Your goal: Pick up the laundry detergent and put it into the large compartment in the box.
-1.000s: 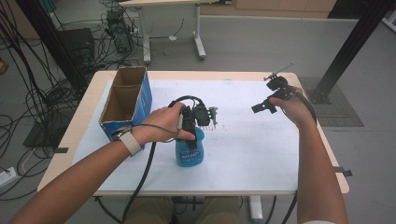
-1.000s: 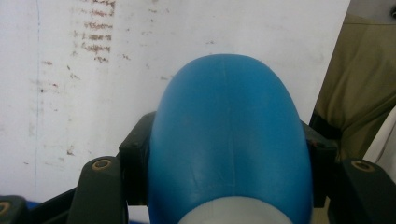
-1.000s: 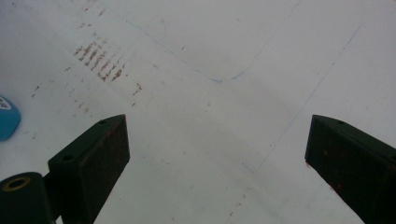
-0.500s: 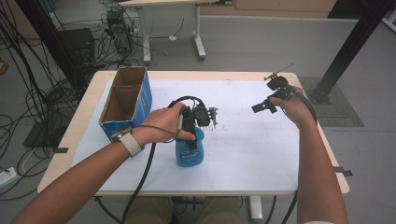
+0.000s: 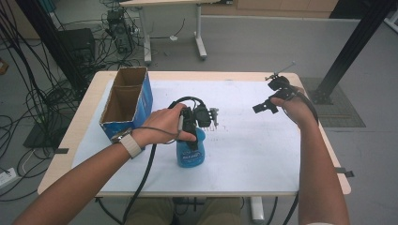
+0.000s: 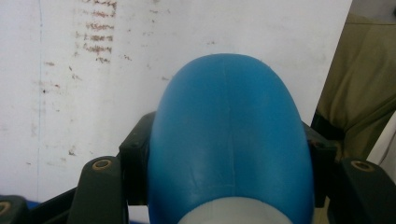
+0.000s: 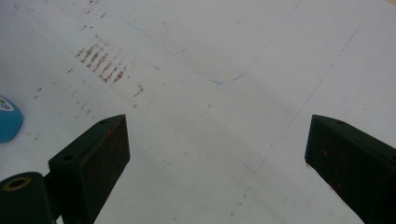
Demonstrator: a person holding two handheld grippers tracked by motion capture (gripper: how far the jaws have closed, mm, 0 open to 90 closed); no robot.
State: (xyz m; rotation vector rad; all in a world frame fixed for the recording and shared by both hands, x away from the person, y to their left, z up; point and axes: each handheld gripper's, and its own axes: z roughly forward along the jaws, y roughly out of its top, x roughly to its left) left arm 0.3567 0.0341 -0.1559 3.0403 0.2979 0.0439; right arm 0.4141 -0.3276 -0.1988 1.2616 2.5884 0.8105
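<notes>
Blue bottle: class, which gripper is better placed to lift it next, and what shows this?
Left. The left gripper is already clamped on the blue bottle, which sits between its jaws in the left gripper view. The right gripper hangs open, well apart over bare paper.

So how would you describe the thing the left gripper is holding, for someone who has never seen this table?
On the white sheet covering the table, look just right of the open cardboard box. The blue bottle stands there with the left gripper shut on it from above. It is the one rounded blue plastic thing on the sheet.
</notes>
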